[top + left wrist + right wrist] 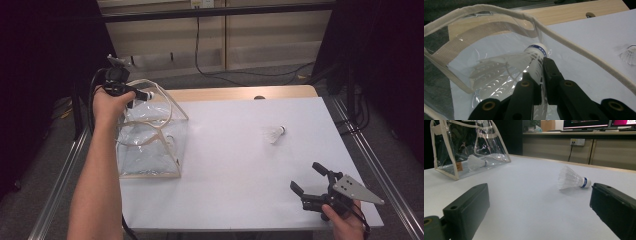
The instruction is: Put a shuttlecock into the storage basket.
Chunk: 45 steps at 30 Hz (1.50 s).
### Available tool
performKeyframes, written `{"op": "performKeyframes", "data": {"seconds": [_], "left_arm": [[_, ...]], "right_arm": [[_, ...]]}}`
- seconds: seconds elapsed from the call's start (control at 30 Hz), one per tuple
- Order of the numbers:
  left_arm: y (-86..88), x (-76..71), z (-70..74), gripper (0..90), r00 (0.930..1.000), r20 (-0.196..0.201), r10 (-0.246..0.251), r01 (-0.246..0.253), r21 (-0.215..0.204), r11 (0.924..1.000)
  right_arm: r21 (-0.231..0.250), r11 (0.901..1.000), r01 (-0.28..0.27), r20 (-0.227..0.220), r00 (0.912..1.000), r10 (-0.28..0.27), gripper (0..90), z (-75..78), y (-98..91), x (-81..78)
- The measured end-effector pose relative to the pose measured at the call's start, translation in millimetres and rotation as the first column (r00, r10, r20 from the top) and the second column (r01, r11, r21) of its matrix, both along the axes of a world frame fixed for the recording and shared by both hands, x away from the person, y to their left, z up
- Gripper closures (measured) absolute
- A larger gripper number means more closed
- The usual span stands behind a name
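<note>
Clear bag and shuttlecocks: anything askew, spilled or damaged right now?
Nothing stands out. The clear bag stands upright, the left tongs grip a shuttlecock over its mouth, and a loose shuttlecock lies intact on its side on the table.

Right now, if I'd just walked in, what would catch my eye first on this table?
Probably the clear plastic bag with cream trim standing at the table's left edge, with the left gripper above its open mouth, shut on a white shuttlecock. Next, a second shuttlecock lying alone on the white table toward the right. Near the front right corner, the right gripper waits with its jaws wide open.
</note>
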<state>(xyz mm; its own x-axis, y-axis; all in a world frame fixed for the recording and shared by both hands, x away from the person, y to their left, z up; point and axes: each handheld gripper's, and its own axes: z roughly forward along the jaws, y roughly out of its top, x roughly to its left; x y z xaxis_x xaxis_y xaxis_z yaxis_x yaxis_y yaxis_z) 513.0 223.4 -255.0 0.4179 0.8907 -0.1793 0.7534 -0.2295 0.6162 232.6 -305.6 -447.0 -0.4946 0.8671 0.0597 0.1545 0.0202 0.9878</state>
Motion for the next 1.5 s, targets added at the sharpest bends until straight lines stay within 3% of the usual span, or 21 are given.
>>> {"op": "performKeyframes", "data": {"seconds": [0.1, 0.2, 0.3, 0.73, 0.93, 1.13, 1.5], "left_arm": [[0.4, 1.4, -1.3, 86.1, 1.0000, 0.006, 0.006, -0.006, 0.000, 1.0000], [0.6, 2.5, -2.3, 75.5, 0.9995, 0.025, 0.020, -0.021, 0.009, 0.9997], [0.2, 2.6, -3.4, 74.0, 0.9997, 0.021, 0.013, -0.014, 0.016, 0.9998], [-4.5, -4.1, 1.0, 66.2, 0.9996, 0.028, -0.002, 0.003, -0.035, 0.9994], [-9.0, -8.6, 5.6, 61.1, 0.9984, 0.022, -0.053, 0.053, -0.038, 0.9979], [-14.3, -13.3, 10.4, 54.8, 0.9968, 0.031, -0.074, 0.076, -0.069, 0.9947], [-28.6, -23.8, 20.1, 45.6, 0.9897, 0.045, -0.136, 0.140, -0.105, 0.9845]], "right_arm": [[0.003, 1.0000, 0.000, -0.001, 1.0000, 0.000, 2.3, 0.0, 0.0, 0.0], [0.002, 1.0000, 0.002, -0.003, 1.0000, -0.002, 2.3, -0.1, -0.2, 0.1], [0.002, 1.0000, 0.002, -0.003, 1.0000, -0.002, 2.3, -0.1, -0.2, 0.1], [0.003, 1.0000, 0.004, -0.001, 1.0000, -0.004, 2.3, 0.0, -0.2, 0.1], [-0.002, 1.0000, 0.002, 0.004, 1.0000, -0.002, 2.3, 0.1, -0.6, 0.1], [0.003, 1.0000, 0.004, 0.002, 1.0000, -0.004, 2.3, 0.2, -0.5, -0.1], [-0.001, 1.0000, 0.002, 0.004, 1.0000, -0.002, 2.3, 0.4, -0.7, -0.3]]}}
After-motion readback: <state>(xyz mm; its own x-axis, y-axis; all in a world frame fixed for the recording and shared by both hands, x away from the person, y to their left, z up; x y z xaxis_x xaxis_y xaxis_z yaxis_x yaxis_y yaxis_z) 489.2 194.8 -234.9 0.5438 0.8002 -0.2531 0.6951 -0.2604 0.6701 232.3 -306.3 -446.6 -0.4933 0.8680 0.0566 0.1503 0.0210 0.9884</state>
